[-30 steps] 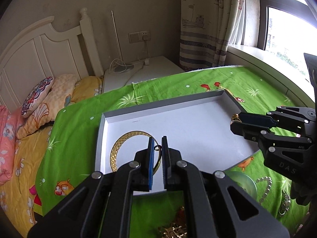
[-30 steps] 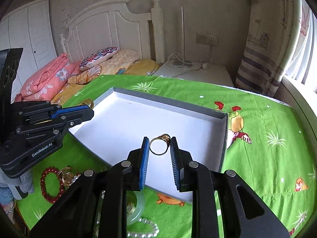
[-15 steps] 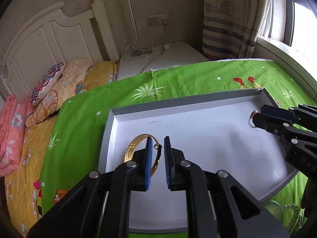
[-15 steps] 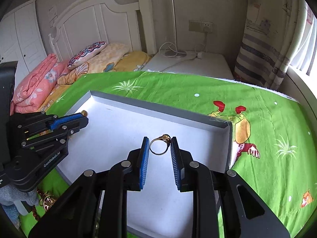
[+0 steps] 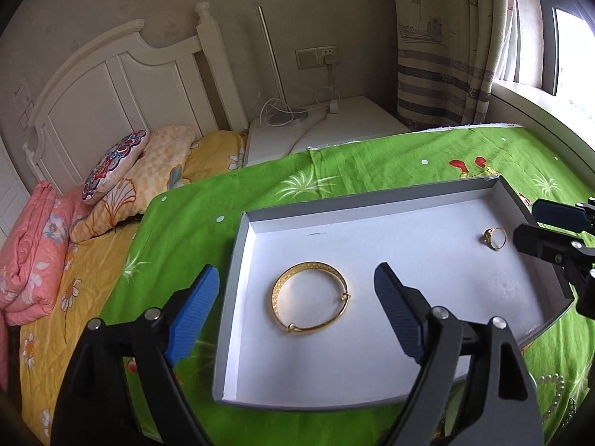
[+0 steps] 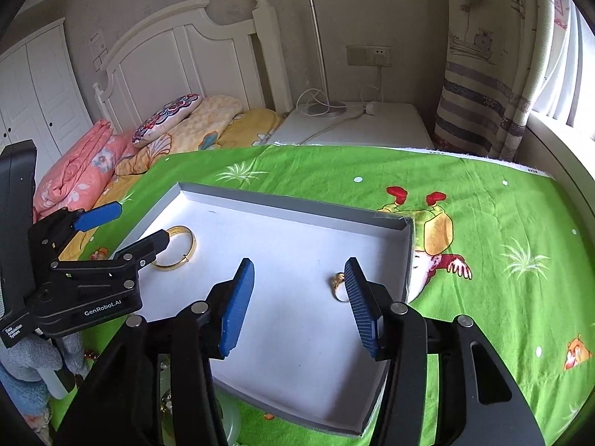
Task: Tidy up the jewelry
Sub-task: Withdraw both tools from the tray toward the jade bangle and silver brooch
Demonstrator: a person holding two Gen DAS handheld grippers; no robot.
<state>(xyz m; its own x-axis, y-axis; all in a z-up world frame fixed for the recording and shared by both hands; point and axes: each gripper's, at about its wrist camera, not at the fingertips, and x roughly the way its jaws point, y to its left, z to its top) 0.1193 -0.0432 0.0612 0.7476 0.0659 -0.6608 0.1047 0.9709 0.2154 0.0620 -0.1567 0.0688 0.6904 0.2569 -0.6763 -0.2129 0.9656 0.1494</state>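
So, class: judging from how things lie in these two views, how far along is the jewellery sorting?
Done: the gold bangle and the small gold ring lie in the white-lined grey tray. In hand: nothing; the left gripper and right gripper have just been opening, and both stand open with empty pads. Left: a pearl strand lies outside the tray on the green cloth.

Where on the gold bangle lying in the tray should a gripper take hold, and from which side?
The gold bangle lies flat on the floor of the white tray, so probably from above, one finger inside the hoop and one outside, pinching the plain band opposite the small clasp knobs. The left gripper stands open with the bangle between its fingers, its jaws having just opened, so it looks best placed.
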